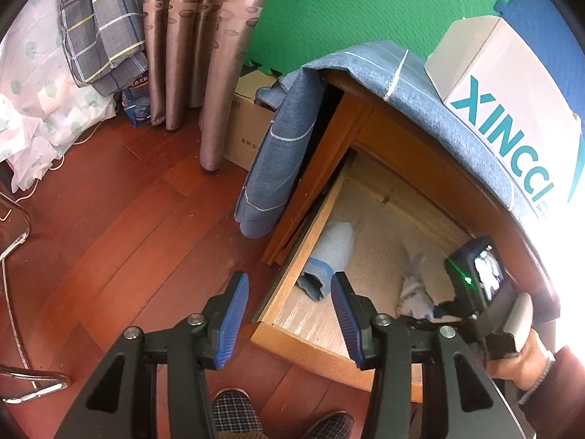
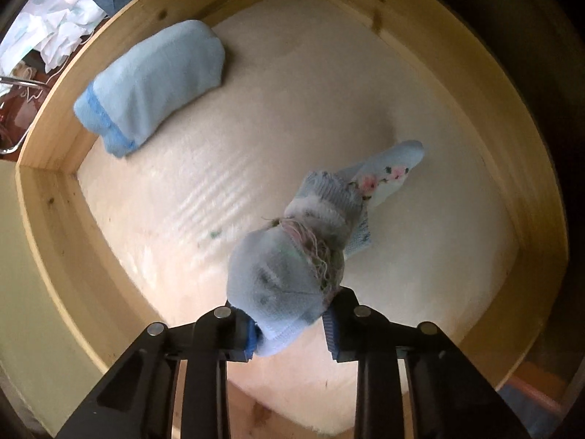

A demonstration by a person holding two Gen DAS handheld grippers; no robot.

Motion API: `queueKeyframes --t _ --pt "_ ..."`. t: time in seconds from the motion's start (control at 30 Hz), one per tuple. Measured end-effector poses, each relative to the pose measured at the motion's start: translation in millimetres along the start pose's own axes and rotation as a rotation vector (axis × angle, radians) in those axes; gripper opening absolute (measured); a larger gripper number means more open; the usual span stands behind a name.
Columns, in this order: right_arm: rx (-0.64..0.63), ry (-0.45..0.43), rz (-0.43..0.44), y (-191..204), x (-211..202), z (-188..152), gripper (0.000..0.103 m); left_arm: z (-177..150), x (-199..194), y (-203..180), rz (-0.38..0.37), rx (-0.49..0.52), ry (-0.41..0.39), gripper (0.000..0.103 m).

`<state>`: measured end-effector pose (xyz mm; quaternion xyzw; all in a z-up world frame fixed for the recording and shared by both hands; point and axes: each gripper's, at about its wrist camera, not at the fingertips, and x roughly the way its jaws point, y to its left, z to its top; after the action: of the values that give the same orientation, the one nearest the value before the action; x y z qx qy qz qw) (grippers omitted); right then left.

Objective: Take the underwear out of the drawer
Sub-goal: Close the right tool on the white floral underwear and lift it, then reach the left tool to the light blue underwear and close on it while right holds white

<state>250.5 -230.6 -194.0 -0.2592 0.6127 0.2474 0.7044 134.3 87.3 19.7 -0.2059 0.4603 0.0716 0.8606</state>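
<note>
a: where's the underwear (image 2: 292, 256)?
b: near right of the drawer (image 2: 55, 197), bunched, with the right gripper (image 2: 292, 333) clamped on one end.
a: risks?
b: loose threads may snag, or the thin pinch may slip. the blue roll (image 2: 153, 80) lies far left, clear. the left gripper (image 1: 289, 318) hangs apart, empty.

The left wrist view looks steeply down from outside the drawer (image 1: 292, 333) across its front corner and the floor (image 1: 109, 237), while the right wrist view looks straight down from close inside the drawer (image 2: 47, 219), both sharing its bottom.
</note>
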Motion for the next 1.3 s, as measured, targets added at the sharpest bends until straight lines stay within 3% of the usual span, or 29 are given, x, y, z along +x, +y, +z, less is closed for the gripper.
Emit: queueKeyframes --t 0.3,0.53,0.6,0.8,0.93,1.07,1.3 --pt "0.147 0.003 0.018 -2.5 -25.1 -50.5 0.025 0.1 5.4 -5.0 0.001 0.026 0.035 0.048" --pt "0.464 -0.132 0.117 -34.5 -66.0 -98.6 0.025 -2.9 7.6 -12.9 -0.01 0.063 0.057 0.048" --pt "0.528 -0.167 0.1 -36.3 -75.5 -110.3 0.025 -3.3 9.5 -18.1 -0.018 0.09 0.069 0.048" --pt "0.654 -0.237 0.13 -41.9 -93.0 -132.1 0.025 -4.4 14.3 -36.8 -0.081 0.198 0.114 0.048" --pt "0.7 -0.296 0.13 -35.0 -106.8 -154.5 0.025 -1.2 25.4 -50.1 -0.127 0.289 0.184 0.048" --pt "0.749 -0.355 0.154 -38.7 -111.9 -164.6 0.025 5.4 43.8 -62.8 -0.13 0.414 0.249 0.048" --pt "0.787 -0.349 0.2 -43.8 -105.3 -164.1 0.026 19.5 80.2 -76.6 -0.089 0.588 0.309 0.048"
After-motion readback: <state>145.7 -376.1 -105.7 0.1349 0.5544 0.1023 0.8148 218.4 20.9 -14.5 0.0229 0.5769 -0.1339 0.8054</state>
